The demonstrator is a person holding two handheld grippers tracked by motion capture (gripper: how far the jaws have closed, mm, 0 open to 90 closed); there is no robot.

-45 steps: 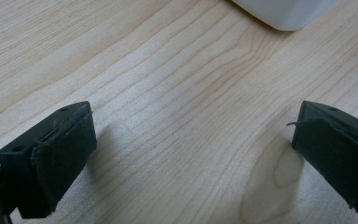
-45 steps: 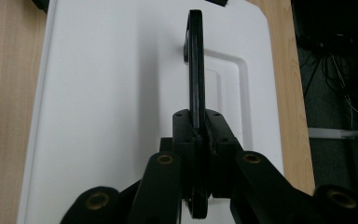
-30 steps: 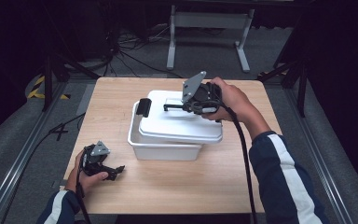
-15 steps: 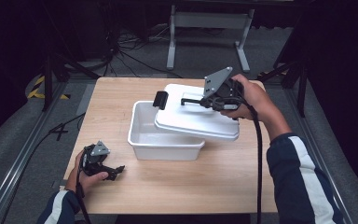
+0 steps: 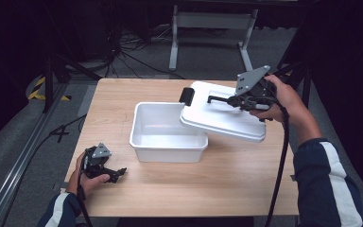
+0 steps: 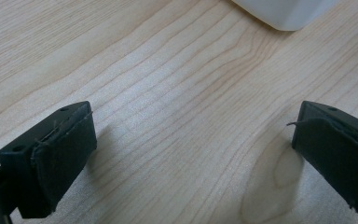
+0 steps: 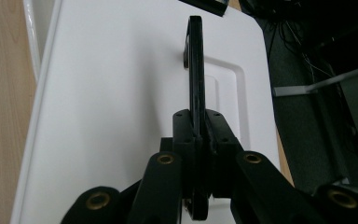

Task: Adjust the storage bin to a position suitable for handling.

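Observation:
A white plastic bin (image 5: pixel 168 132) stands open at the middle of the wooden table (image 5: pixel 227 189). Its white lid (image 5: pixel 224 118) hangs tilted over the bin's right rim, lifted by its black handle (image 7: pixel 196 65). My right gripper (image 5: pixel 234 100) is shut on that handle, and in the right gripper view the lid (image 7: pixel 121 93) lies beneath the closed jaws. A black latch (image 5: pixel 187 96) sticks up at the lid's far left corner. My left gripper (image 5: pixel 116 173) rests on the table near the front left edge, open, with bare wood between its pads (image 6: pixel 65 154).
A corner of the bin (image 6: pixel 284 11) shows at the top of the left gripper view. Beyond the table lie dark floor, cables (image 5: pixel 132 52) and a grey metal stand (image 5: pixel 210 23). A rail (image 5: pixel 23 156) runs along the table's left side.
My right gripper has lifted the lid off the bin and carried it to the right, uncovering the bin's inside. The left gripper has stayed put.

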